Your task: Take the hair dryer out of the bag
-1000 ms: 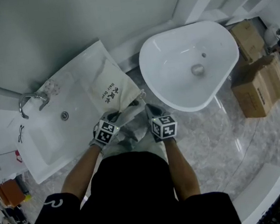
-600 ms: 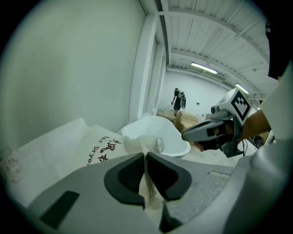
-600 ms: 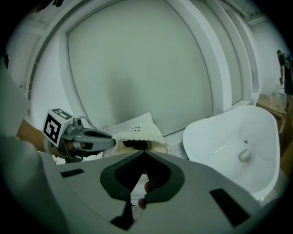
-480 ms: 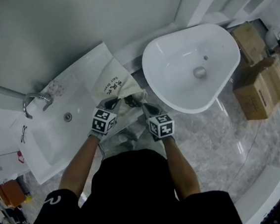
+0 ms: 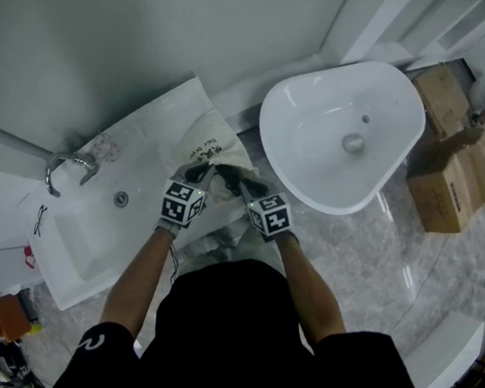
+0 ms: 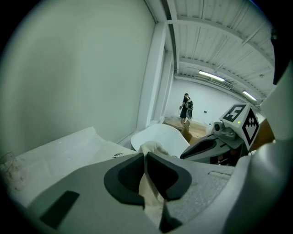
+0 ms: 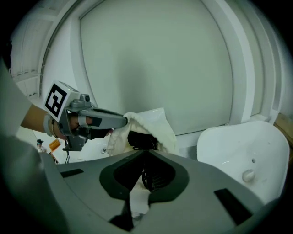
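A cream cloth bag (image 5: 215, 154) with black print lies on the white counter (image 5: 147, 143) between the two basins. My left gripper (image 5: 199, 173) is shut on the left side of the bag's gathered mouth, and cream cloth fills its jaws (image 6: 145, 168). My right gripper (image 5: 227, 176) is shut on the opposite side of the mouth (image 7: 143, 176). In the right gripper view the mouth is held apart and the black hair dryer (image 7: 140, 139) shows inside the bag (image 7: 158, 122). The two grippers sit close together, tips almost touching.
A rectangular sink with a chrome tap (image 5: 69, 166) is at the left. A white oval basin (image 5: 307, 152) stands at the right, with cardboard boxes (image 5: 447, 172) beyond it. Marbled floor lies below. A person (image 6: 185, 109) stands far off in the left gripper view.
Both grippers have moved up and away from me with the bag's mouth. The cloth, flat before, is now bunched and raised between them.
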The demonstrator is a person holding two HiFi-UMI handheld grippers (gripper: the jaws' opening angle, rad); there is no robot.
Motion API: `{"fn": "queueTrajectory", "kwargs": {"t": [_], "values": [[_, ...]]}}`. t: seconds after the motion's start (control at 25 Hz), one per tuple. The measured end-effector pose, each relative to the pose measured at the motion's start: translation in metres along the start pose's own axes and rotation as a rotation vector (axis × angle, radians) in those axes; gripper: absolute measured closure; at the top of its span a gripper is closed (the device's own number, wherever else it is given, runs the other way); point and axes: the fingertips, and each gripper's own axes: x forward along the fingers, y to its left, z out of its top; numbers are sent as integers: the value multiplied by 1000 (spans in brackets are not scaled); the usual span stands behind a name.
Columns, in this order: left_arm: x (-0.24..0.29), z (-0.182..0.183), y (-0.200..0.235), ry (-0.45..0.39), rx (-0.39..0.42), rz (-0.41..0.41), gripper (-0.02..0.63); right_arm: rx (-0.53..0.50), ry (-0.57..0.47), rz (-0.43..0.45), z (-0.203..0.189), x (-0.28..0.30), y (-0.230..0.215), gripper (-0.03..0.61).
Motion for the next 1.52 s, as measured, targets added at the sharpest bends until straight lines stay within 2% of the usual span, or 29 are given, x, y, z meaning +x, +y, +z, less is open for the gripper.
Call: {"fn": "queueTrajectory", "kwargs": {"t": [0.16,0.36,0.64,0.8,1.0,1.16,1.24,1.32,1.52], "values": [[3,2,7,-7,-9,-9,592,-97,82,14,4,35,3,452],[9,4,17,4,-28,-23,592,-154,167,40,6,70,10,404],[18,-1,31,30,-31,-63,589,-162,267,82,-5,106,16,385],[20,-6,39,37,-43,-89,588,-161,286,58,-4,121,13,364],[22,-2,47,29,-67,-117,584,-102,298,3,0,124,8,334],[25,-5,50,38,-73,-144,581,-54,356,24,-7,129,9,310],[26,-8,52,40,-77,-153,580,-67,419,54,-15,128,12,301],[27,-6,52,37,-82,-164,577,-116,465,41,-25,126,9,299],[27,-5,48,29,-107,-222,574,-164,416,-52,-30,141,-6,321]]}}
